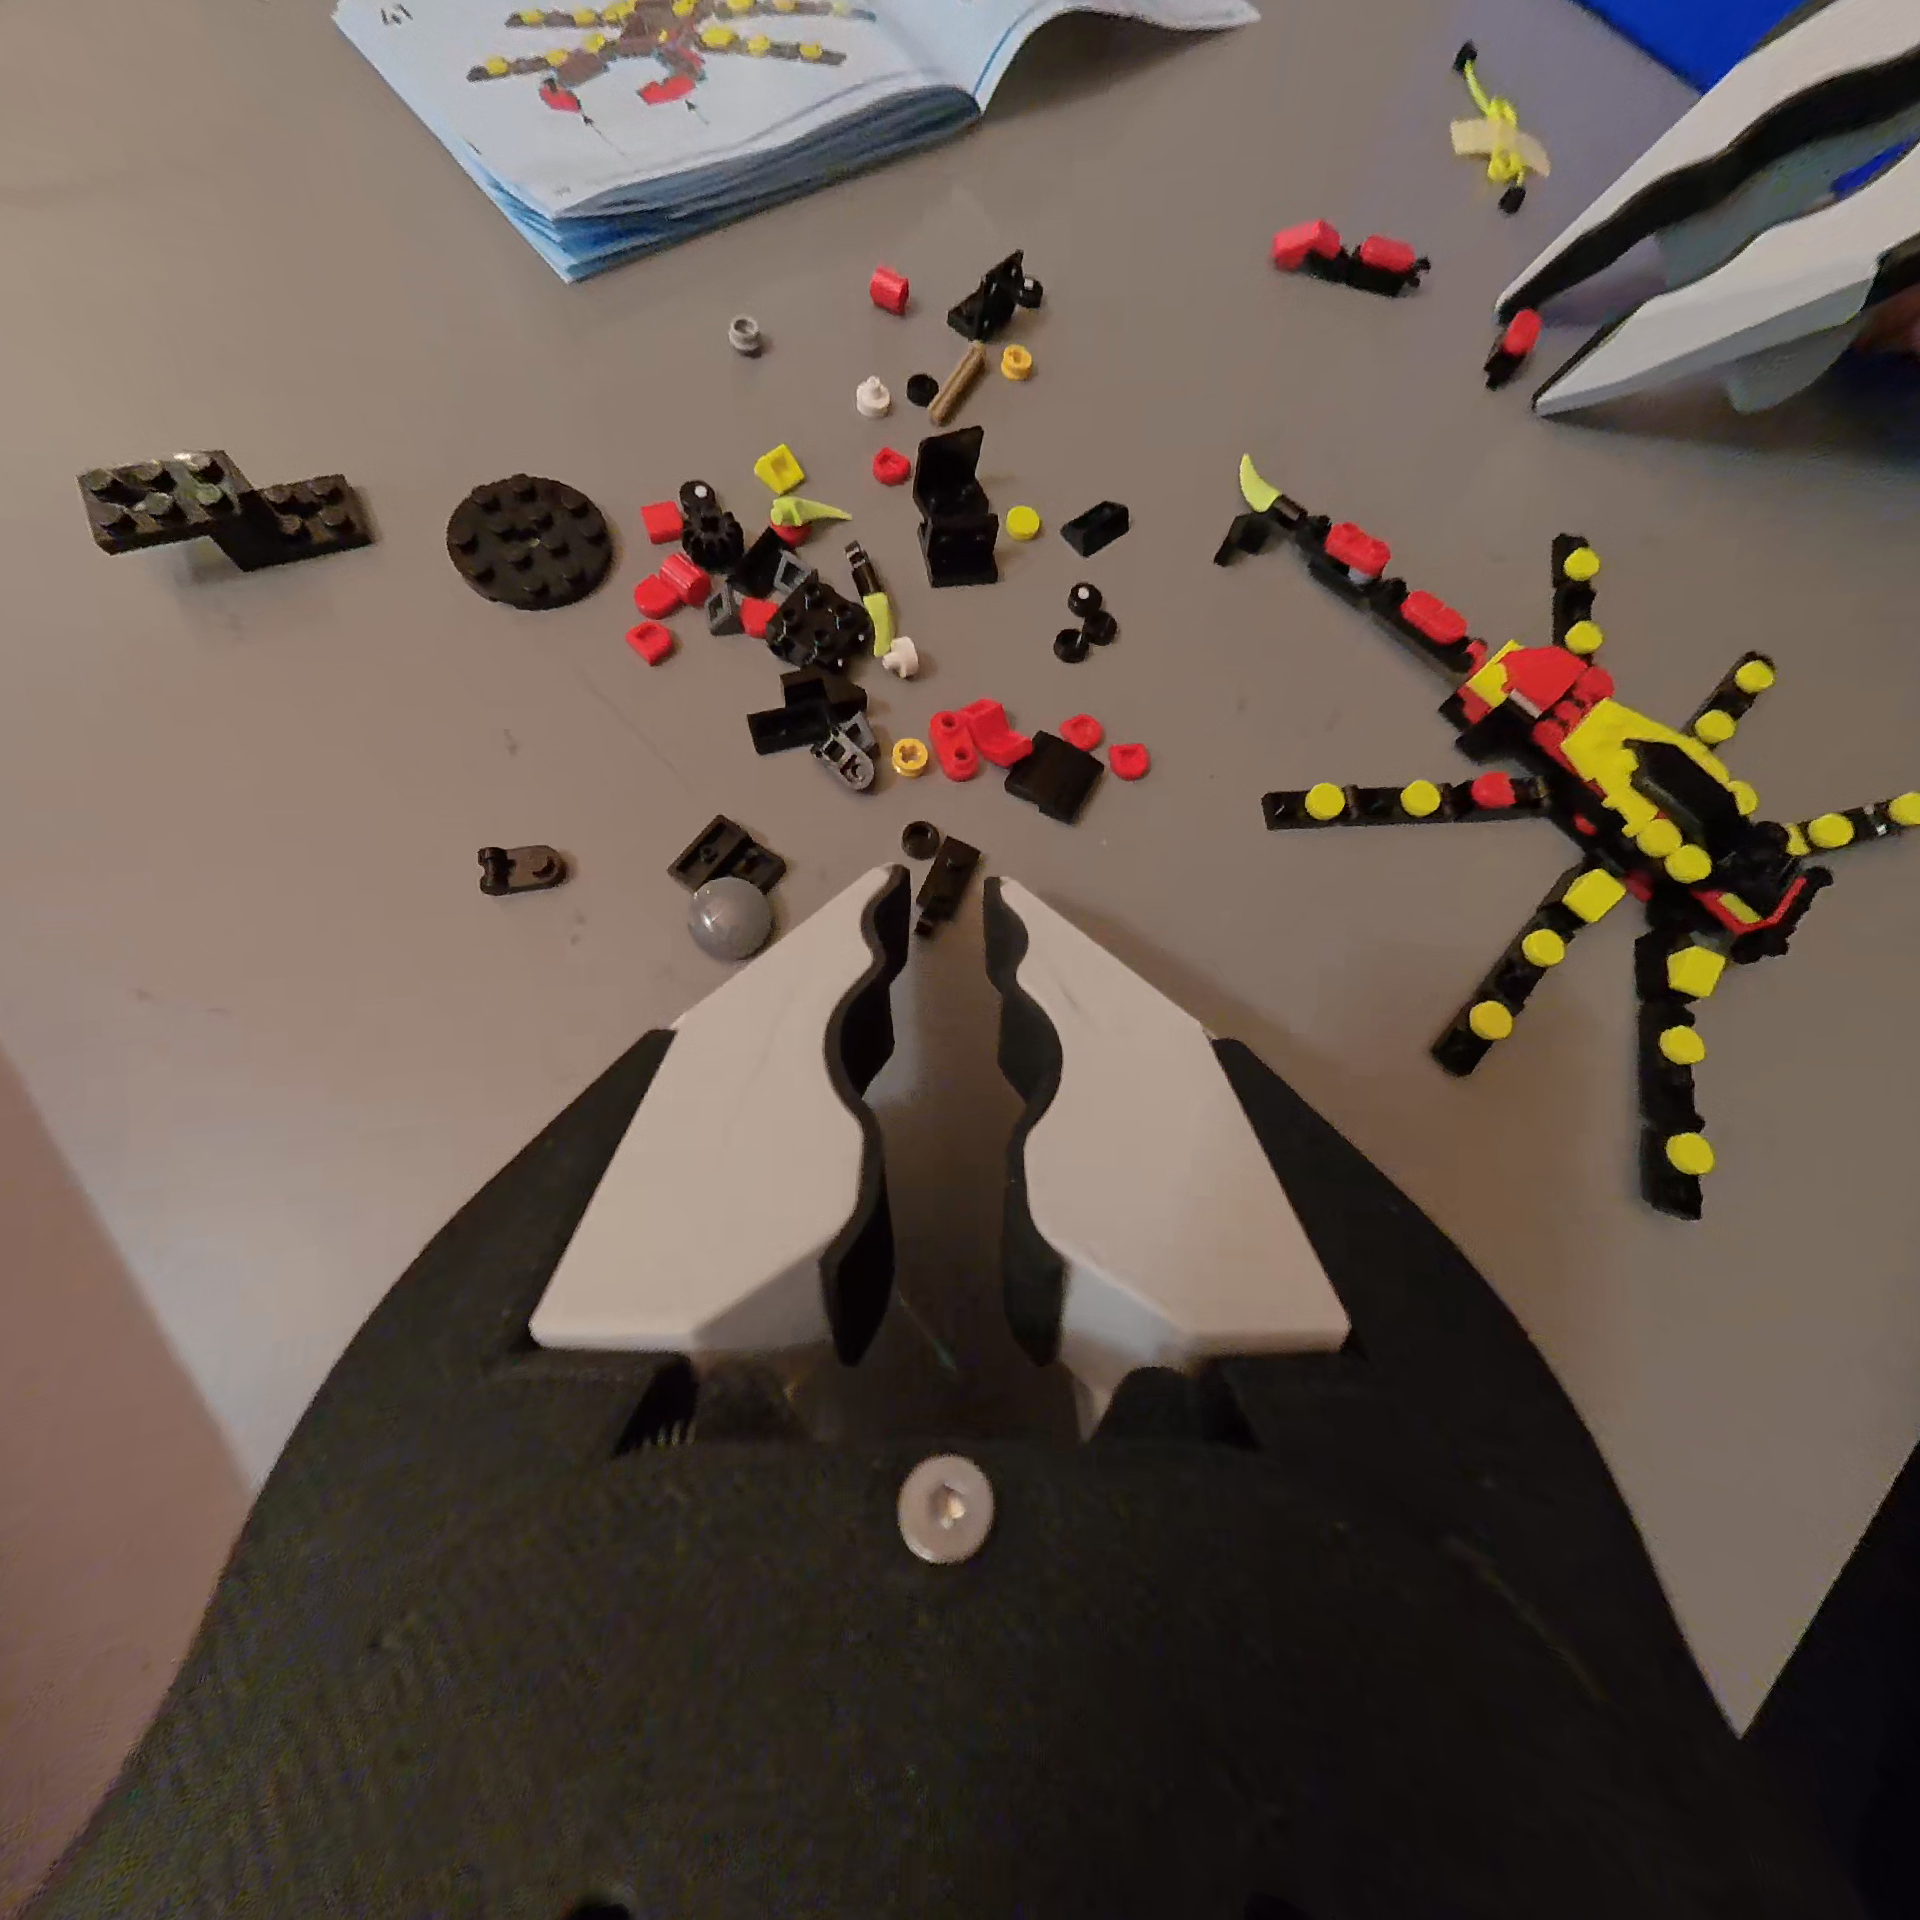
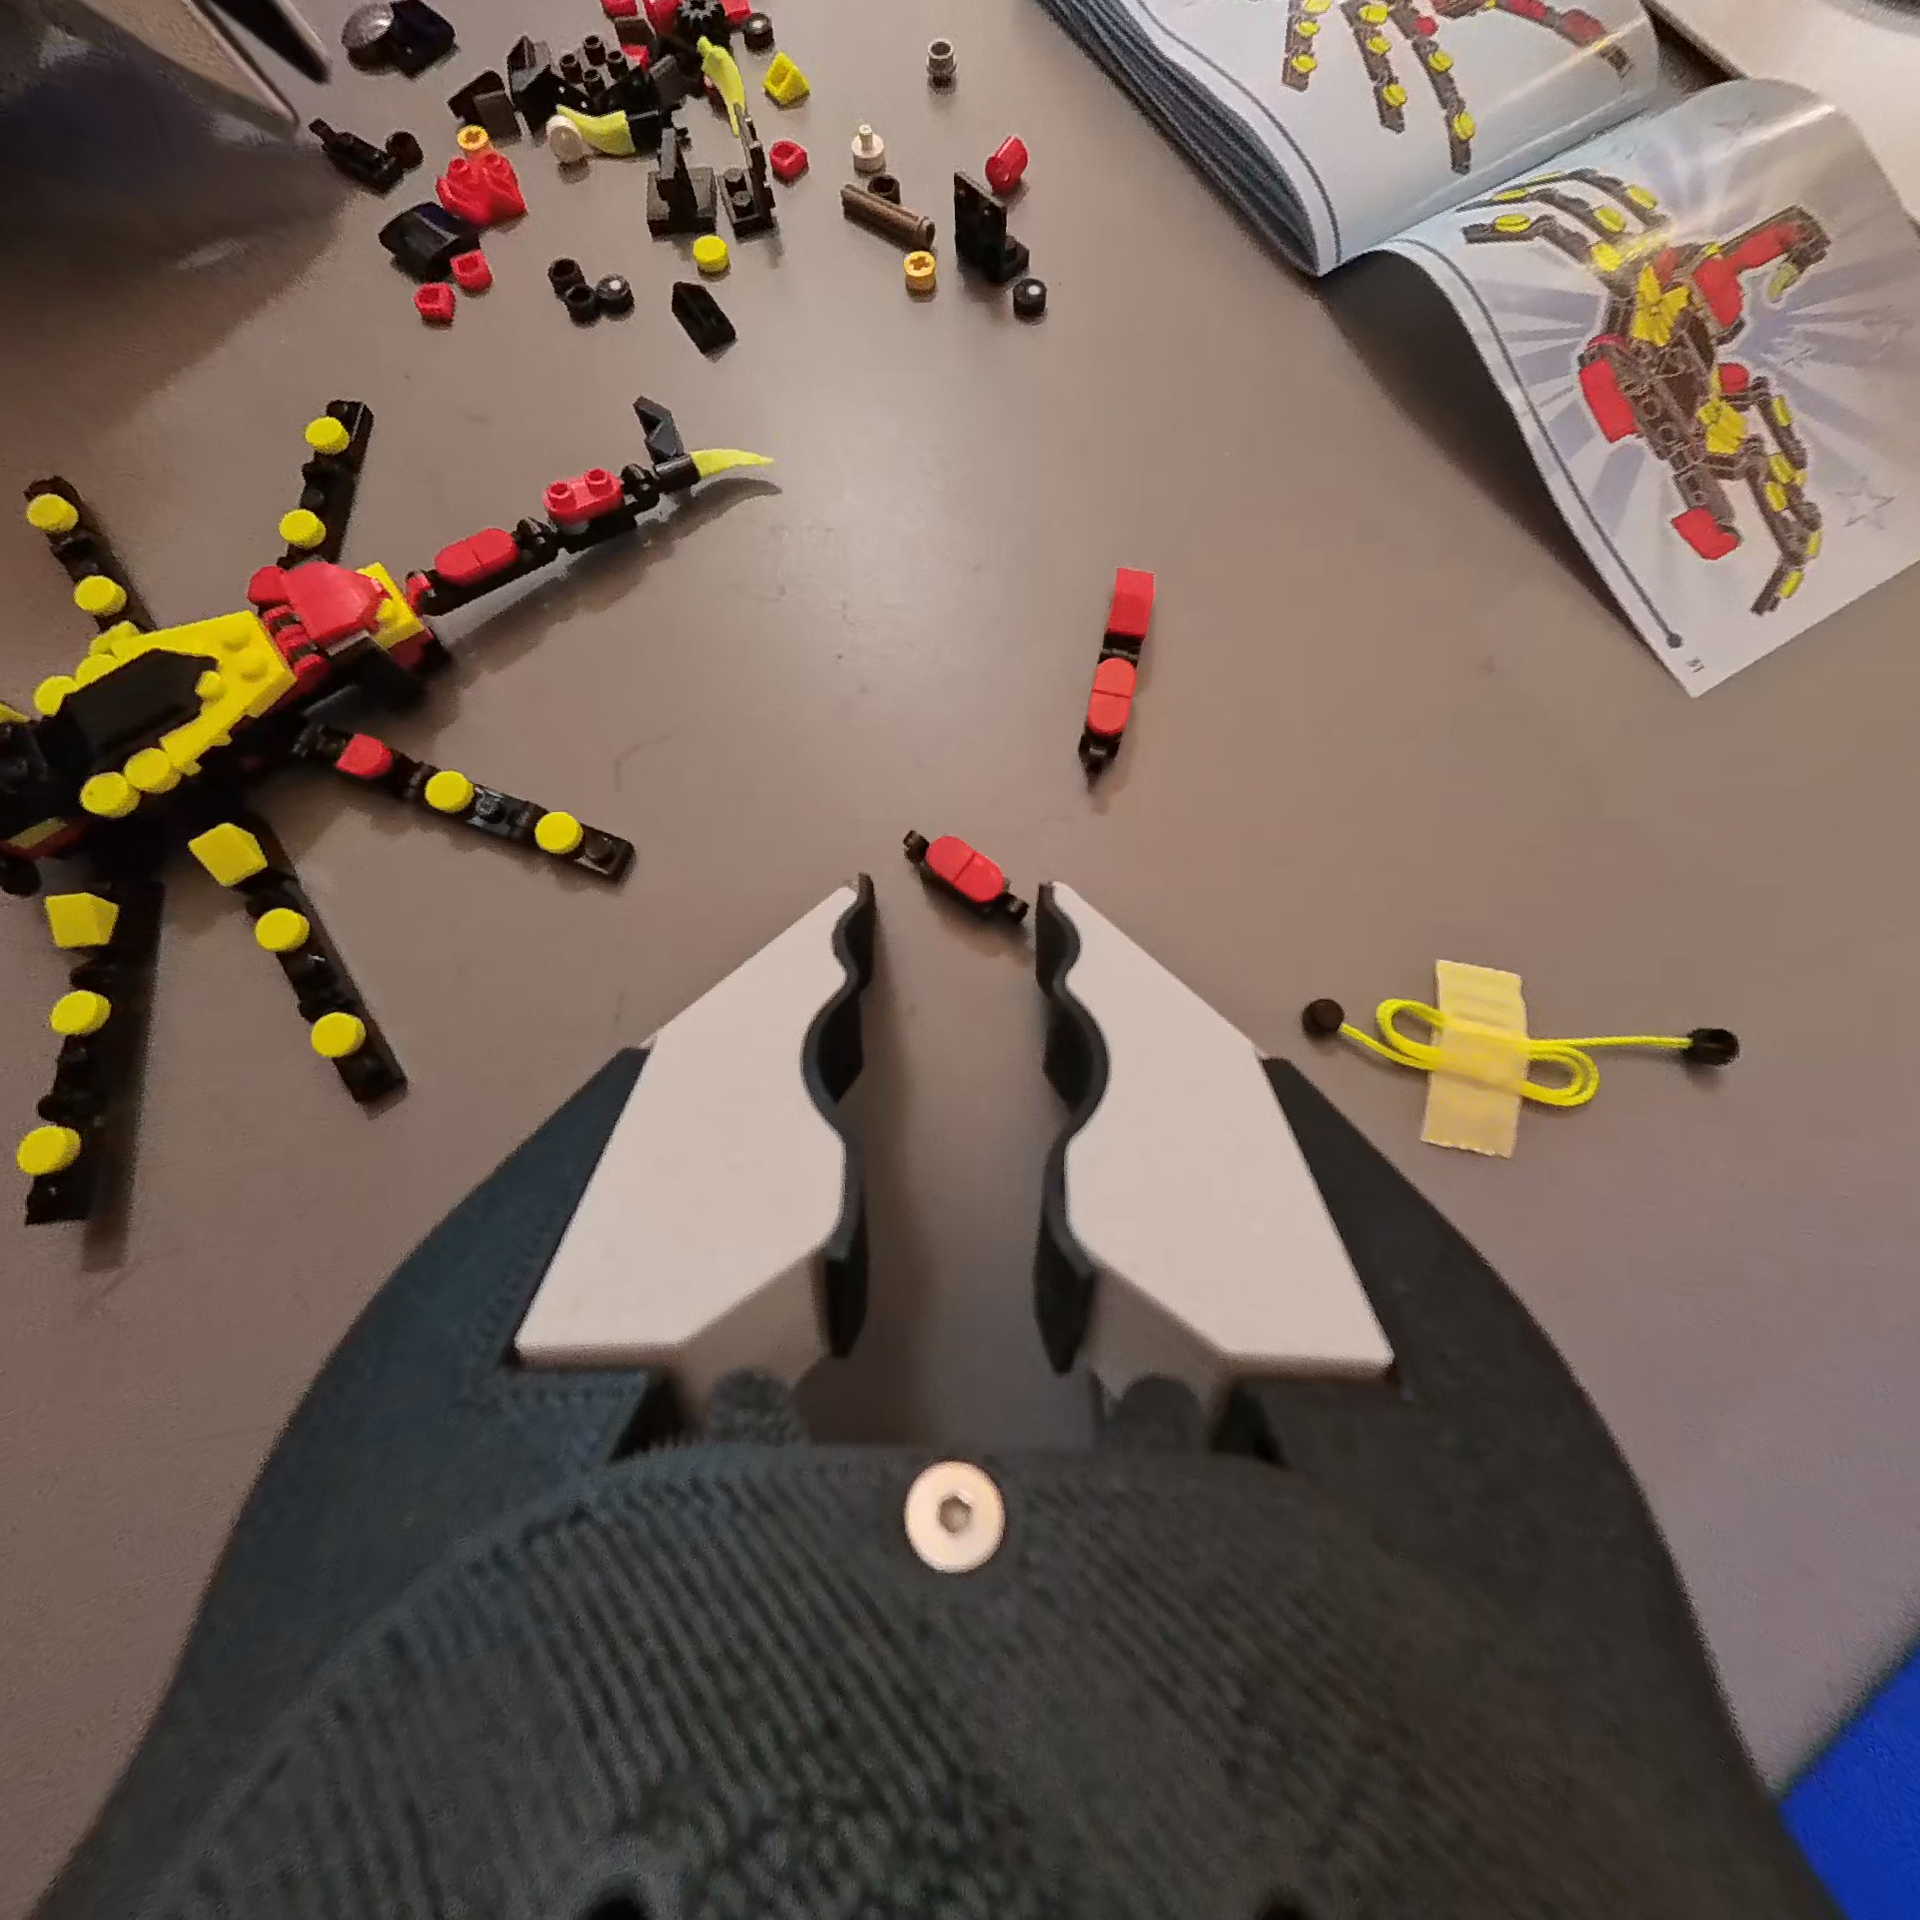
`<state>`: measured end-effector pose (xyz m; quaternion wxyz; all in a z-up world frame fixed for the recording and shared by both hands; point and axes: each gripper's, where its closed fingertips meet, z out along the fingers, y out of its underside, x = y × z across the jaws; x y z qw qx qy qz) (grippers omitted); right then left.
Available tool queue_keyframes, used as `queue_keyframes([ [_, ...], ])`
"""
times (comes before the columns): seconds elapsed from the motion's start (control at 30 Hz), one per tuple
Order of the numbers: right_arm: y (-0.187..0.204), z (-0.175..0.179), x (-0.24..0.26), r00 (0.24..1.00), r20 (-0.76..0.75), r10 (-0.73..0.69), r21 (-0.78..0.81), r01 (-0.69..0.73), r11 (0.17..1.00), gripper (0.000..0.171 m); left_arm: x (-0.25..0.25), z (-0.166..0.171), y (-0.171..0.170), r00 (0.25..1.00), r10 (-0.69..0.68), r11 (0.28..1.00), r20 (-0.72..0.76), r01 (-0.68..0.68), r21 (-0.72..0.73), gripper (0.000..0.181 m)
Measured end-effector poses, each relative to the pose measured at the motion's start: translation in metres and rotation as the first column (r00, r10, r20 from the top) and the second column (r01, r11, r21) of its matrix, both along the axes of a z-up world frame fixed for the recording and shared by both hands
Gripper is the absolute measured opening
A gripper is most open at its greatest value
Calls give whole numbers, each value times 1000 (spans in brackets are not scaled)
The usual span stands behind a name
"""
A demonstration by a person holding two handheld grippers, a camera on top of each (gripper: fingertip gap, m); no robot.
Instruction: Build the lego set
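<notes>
Black-bodied hand-held gripper (image 1: 940,894), grey wavy-edged fingers (image 1: 727,1122), silver screw (image 1: 943,1509)

— What did the left wrist camera catch on the grey table (image 1: 260,748)?

— The left gripper (image 1: 940,883), its jaws slightly parted around a small black piece (image 1: 943,878), faced a scatter of loose bricks (image 1: 831,603). A black-and-yellow spider model (image 1: 1621,800) lay to the right.

— And farther off?

— An open instruction booklet (image 1: 727,104) (pale blue pages), and the right gripper (image 1: 1517,358), a small red-and-black piece (image 1: 1512,348) at its tips.
</notes>
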<state>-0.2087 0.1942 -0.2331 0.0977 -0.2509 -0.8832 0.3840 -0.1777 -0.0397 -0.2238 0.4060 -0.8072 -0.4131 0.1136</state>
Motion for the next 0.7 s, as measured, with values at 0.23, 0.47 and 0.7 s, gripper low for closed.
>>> queue_keyframes([
  [0.23, 1, 0, -1, 1000, -3, -3, 0, 3, 1000, 28, 1, -6, -1, 1000, -3, 1000, 15, 4, -30, 14],
  [0.47, 0, 0, -1, 1000, -5, -4, -2, 4, 1000, 27, 11, -10, 4, 997, -51, 998, 63, 53, -24, 16],
  [0.7, 0, 0, -1, 1000, -5, -5, -3, 5, 1000, 27, 37, -7, 33, 968, -239, 971, 74, 239, 15, 15],
])
